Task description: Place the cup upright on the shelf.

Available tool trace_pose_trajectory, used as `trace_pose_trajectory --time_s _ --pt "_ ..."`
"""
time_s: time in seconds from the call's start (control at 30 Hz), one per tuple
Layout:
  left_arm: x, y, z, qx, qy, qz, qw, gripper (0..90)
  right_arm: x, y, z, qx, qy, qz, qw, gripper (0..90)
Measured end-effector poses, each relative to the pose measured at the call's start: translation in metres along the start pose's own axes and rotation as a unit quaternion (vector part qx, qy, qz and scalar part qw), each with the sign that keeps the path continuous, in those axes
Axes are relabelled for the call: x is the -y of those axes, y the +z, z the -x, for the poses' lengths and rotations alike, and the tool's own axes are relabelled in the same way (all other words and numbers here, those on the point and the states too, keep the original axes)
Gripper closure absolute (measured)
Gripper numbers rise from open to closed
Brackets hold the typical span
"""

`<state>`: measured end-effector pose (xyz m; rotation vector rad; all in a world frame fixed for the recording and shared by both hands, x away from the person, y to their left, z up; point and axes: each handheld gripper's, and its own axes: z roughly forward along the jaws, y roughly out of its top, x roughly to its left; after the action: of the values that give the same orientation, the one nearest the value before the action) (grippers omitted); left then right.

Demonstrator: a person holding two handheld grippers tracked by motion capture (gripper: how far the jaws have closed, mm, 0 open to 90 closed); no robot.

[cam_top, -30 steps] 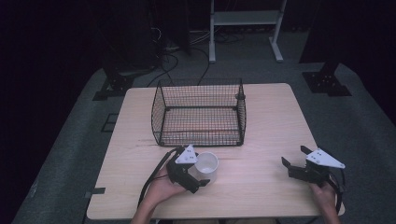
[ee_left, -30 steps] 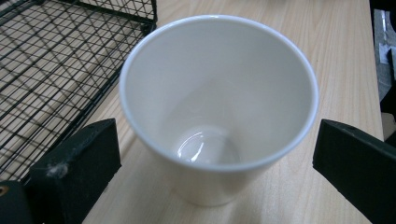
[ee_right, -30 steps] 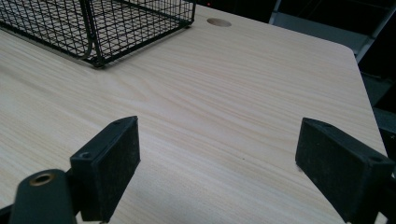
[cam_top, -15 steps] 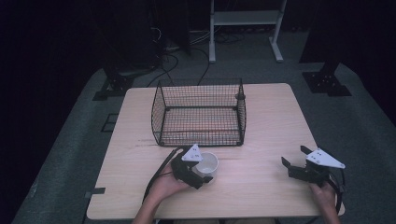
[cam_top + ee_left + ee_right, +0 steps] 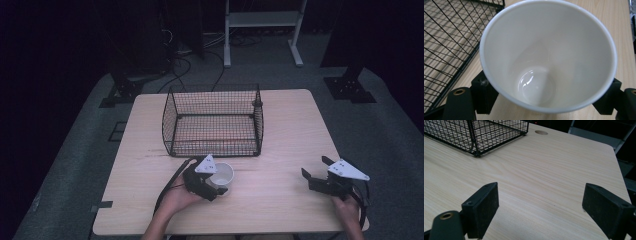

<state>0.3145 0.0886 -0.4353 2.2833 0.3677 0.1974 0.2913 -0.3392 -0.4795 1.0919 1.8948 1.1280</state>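
Observation:
A white cup (image 5: pixel 226 172) stands on the wooden table (image 5: pixel 290 125) just in front of the wire basket (image 5: pixel 212 120). My left gripper (image 5: pixel 220 180) has just been closing its jaws around the cup and is now shut on it. In the left gripper view the cup (image 5: pixel 549 57) is upright and empty, and both black pads (image 5: pixel 484 93) press on its sides low down. At the table's front right my right gripper (image 5: pixel 315 167) stands open, apart from the cup. Its pads (image 5: pixel 484 206) are wide apart over bare wood, and nothing lies between them.
The black wire basket (image 5: pixel 474 132) is empty and sits at the middle back of the table; its near wall (image 5: pixel 446 37) is close to the cup. A round cable hole (image 5: pixel 541 132) is in the tabletop behind it. Beyond the table are dark floor, cables and a white stand (image 5: pixel 262 20).
My left gripper's jaws have shut on the white cup, which stood loose between them a second ago. Both hands have stayed in place, and the right gripper looks the same.

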Motion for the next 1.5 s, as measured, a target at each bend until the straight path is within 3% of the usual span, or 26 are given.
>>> trace_pose_trajectory --time_s 0.3,0.73,1.27,1.5 --pt "-0.009 -0.014 -0.005 -0.003 -0.003 0.017 0.9999 21.8 0.0 0.0 0.0 0.0 0.001 0.001 1.0 13.1" --pt "-0.021 -0.032 -0.015 -0.012 0.0 0.019 0.9997 21.8 0.0 0.0 0.0 0.0 0.001 0.001 1.0 13.1" --pt "-0.039 -0.069 -0.032 -0.022 0.001 0.042 0.9989 21.8 0.0 -0.001 0.002 0.0 0.007 0.002 1.0 13.1" --pt "-0.048 -0.081 -0.046 -0.026 -0.001 0.039 0.9989 21.9 0.0 -0.001 0.002 0.0 0.007 0.002 1.0 13.1"
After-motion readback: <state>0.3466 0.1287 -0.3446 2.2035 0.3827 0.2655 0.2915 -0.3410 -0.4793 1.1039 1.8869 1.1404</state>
